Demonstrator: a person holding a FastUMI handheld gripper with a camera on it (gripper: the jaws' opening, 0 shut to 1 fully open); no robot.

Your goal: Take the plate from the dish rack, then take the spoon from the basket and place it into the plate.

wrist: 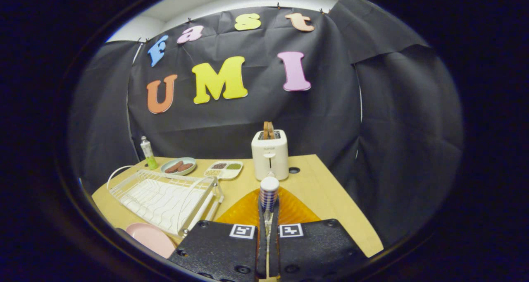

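My gripper point(268, 211) is shut on a spoon point(269, 189). The spoon's blue-and-white checked handle with a white end sticks up from between the two fingertips. Its bowl is hidden by the fingers. Right under and ahead of the fingers lies the amber ribbed basket point(248, 211). The pink plate point(149, 237) lies flat on the table, left of my fingers and in front of the white wire dish rack point(165, 197), which holds nothing.
Beyond the basket stands a white toaster point(270, 154) with bread in its slot. Behind the rack are a pale green dish with sausages point(178, 166), a white divided tray point(225, 169) and a small bottle point(148, 152). The wooden table's edge point(351, 216) runs along the right.
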